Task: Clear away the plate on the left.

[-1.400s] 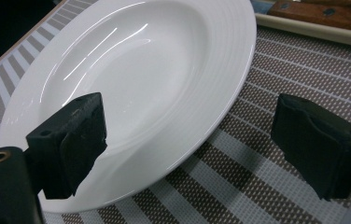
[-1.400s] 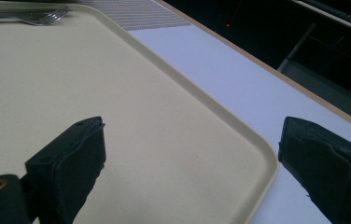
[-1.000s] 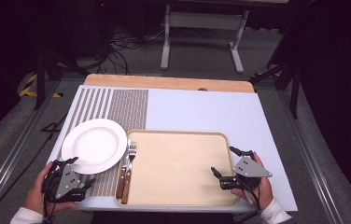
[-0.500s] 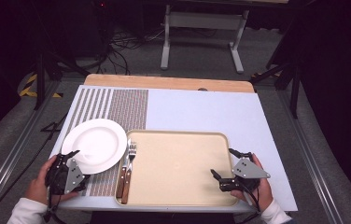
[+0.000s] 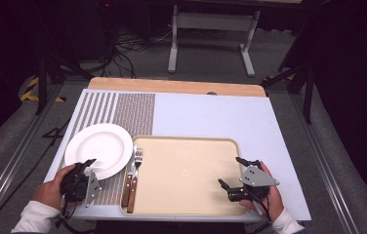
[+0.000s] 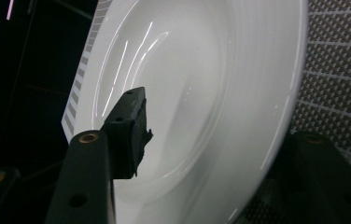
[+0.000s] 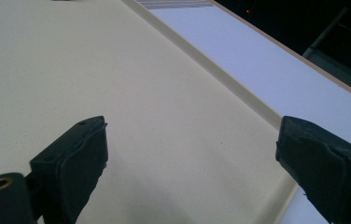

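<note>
Your left tongs (image 5: 90,165) have slid in from the counter's near edge onto the near rim of the white plate (image 5: 98,148), and their jaws have just been closing with that rim between them — in the left gripper view one jaw sits over the plate's inner face and the other drops below its outer edge. Whether the pads already press on the china you cannot tell from these frames; the jaws look part-way shut, not clamped.

The plate lies flat on the patterned mat (image 5: 132,109), just left of the tan tray (image 5: 186,142), its right edge close beside the fork (image 5: 136,158) and knife (image 5: 125,187) that rest along the tray's left rim. Coming at the rim from the near side makes sense — a flat plate offers no other hold.

Your right tongs (image 5: 229,171) have kept their place: spread wide, holding nothing, hovering low over the tray's right part near its rim, likely waiting to steady the tray.

The plate, cutlery and tray lie as before.
</note>
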Tool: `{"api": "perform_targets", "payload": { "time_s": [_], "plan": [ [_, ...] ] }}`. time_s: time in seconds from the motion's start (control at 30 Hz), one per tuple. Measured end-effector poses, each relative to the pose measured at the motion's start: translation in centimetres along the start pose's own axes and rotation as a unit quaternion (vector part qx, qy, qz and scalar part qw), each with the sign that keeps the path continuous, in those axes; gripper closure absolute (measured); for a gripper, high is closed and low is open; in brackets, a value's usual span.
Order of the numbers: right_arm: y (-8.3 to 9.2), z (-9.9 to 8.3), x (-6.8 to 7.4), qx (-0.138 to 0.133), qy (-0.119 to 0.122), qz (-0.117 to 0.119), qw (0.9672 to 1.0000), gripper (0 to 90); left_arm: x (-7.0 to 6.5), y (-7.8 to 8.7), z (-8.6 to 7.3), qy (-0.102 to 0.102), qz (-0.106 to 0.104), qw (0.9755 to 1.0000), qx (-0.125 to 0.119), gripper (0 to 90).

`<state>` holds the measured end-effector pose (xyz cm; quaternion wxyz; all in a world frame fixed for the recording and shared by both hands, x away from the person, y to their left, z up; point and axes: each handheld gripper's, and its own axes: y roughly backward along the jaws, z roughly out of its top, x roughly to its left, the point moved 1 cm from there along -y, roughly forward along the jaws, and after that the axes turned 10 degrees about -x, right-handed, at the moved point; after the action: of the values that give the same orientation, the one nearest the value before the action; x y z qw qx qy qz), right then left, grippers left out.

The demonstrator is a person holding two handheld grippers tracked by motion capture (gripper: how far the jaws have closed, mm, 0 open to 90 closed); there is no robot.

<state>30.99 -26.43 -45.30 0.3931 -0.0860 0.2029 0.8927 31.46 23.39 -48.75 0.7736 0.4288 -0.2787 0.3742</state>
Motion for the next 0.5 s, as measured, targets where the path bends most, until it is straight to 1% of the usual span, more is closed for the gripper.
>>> {"api": "perform_targets", "payload": {
  "time_s": [0.03, 0.07, 0.1, 0.13, 0.17, 0.2, 0.27, 0.3, 0.33, 0.37, 0.4, 0.43, 0.5],
  "plan": [
    [-0.03, 0.03, 0.07, 0.000, -0.001, 0.002, 1.0000, 10.0, -0.07, -0.05, 0.03, -0.005, -0.004, 1.0000, 0.001, 56.4],
    [-0.06, 0.01, 0.08, 0.000, -0.002, 0.003, 1.0000, 10.0, -0.21, -0.15, 0.12, -0.014, -0.009, 0.9999, 0.003, 59.9],
    [-0.06, 0.01, 0.08, 0.000, -0.002, 0.003, 1.0000, 10.0, -0.21, -0.15, 0.12, -0.014, -0.009, 0.9999, 0.003, 62.1],
    [-0.10, -0.01, 0.08, 0.001, -0.002, 0.004, 1.0000, 10.0, -0.36, -0.30, 0.20, -0.026, -0.015, 0.9995, 0.004, 67.0],
    [-0.12, -0.03, 0.08, 0.002, -0.002, 0.005, 1.0000, 10.0, -0.51, -0.34, 0.22, -0.027, -0.017, 0.9995, 0.006, 70.0],
    [-0.13, -0.04, 0.09, 0.003, -0.002, 0.005, 1.0000, 10.0, -0.59, -0.41, 0.27, -0.034, -0.018, 0.9992, 0.007, 74.5],
    [-0.16, -0.07, 0.11, 0.005, -0.002, 0.007, 1.0000, 10.0, -0.69, -0.46, 0.35, -0.036, -0.015, 0.9992, 0.013, 75.3],
    [-0.18, -0.09, 0.12, 0.006, -0.002, 0.007, 1.0000, 10.0, -0.72, -0.56, 0.42, -0.045, -0.013, 0.9988, 0.012, 75.8],
    [-0.18, -0.09, 0.12, 0.006, -0.002, 0.007, 1.0000, 10.0, -0.72, -0.56, 0.42, -0.045, -0.013, 0.9988, 0.012, 76.1],
    [-0.20, -0.10, 0.14, 0.007, -0.002, 0.007, 0.9999, 10.0, -0.90, -0.58, 0.46, -0.047, -0.009, 0.9987, 0.016, 76.1],
    [-0.21, -0.11, 0.16, 0.007, -0.002, 0.008, 0.9999, 10.0, -0.87, -0.67, 0.53, -0.056, -0.008, 0.9983, 0.014, 76.5],
    [-0.21, -0.12, 0.17, 0.007, -0.001, 0.008, 0.9999, 10.0, -0.90, -0.72, 0.58, -0.058, -0.007, 0.9982, 0.015, 76.7],
    [-0.22, -0.14, 0.14, 0.008, -0.001, 0.009, 0.9999, 10.0, -1.05, -0.85, 0.68, -0.071, -0.001, 0.9973, 0.020, 77.4]
  ]
}}
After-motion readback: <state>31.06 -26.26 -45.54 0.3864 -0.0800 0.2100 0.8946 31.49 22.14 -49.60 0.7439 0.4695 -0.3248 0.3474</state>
